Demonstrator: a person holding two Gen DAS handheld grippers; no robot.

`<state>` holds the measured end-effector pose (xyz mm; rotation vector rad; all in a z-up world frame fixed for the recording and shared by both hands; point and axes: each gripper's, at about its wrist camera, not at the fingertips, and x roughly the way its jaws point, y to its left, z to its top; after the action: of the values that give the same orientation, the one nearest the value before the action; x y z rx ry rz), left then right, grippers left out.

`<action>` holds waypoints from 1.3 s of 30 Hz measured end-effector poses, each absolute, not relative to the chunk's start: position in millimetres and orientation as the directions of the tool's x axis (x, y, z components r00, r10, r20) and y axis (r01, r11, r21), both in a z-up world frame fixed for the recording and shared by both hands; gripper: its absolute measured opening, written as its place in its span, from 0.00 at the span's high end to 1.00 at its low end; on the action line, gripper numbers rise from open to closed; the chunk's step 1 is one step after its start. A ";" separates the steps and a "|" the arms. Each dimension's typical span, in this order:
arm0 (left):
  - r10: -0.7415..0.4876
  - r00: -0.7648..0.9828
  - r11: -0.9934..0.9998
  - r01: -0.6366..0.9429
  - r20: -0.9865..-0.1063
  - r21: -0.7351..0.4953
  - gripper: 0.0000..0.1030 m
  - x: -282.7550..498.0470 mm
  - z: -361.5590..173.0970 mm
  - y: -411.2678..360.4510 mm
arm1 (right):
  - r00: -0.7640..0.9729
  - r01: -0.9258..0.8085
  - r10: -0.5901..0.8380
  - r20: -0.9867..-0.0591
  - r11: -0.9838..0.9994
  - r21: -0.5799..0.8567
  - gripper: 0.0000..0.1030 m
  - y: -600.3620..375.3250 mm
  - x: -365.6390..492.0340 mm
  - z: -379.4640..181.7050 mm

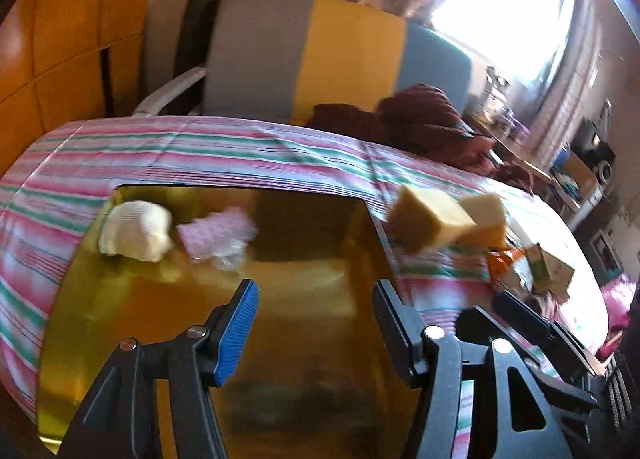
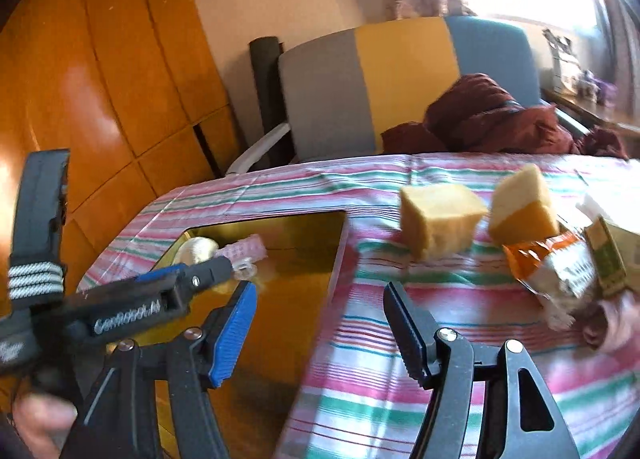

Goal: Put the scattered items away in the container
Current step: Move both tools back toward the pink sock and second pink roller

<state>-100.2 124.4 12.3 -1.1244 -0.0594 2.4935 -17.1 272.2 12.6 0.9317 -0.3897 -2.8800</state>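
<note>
A gold container lies on the striped tablecloth. Inside it are a white rolled cloth and a pink packet. My left gripper hovers over the container floor, open and empty. To the right of the container, two yellow sponge blocks, an orange packet and a green-and-beige carton lie on the cloth. My right gripper is open and empty over the container's right edge, short of the sponges. The left gripper's fingers show beside it.
A chair with a grey, yellow and blue back stands behind the table, with a maroon cloth heaped on it. Orange wooden panels fill the left. A cluttered desk and a bright window sit at the far right.
</note>
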 end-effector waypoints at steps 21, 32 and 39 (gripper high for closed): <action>0.552 -0.469 -0.747 -0.646 -0.689 -0.158 0.42 -16.8 -8.1 253.5 | -0.818 -0.357 0.217 -0.534 -0.918 0.175 0.35 417.1 88.0 -20.8; 0.616 -0.357 -0.639 -0.748 -0.702 -0.181 0.42 -6.4 -20.2 320.0 | -0.697 -0.582 0.420 -0.582 -0.804 0.117 0.23 507.2 124.4 -42.7; 0.624 -0.338 -0.584 -0.801 -0.705 -0.133 0.42 1.3 -23.6 356.8 | -0.667 -0.601 0.428 -0.610 -0.793 0.102 0.21 526.2 104.9 -56.2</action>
<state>1.3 356.8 -23.6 -0.9202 0.2960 2.0092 104.9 526.2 -56.2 1.1312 -0.5772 -3.4970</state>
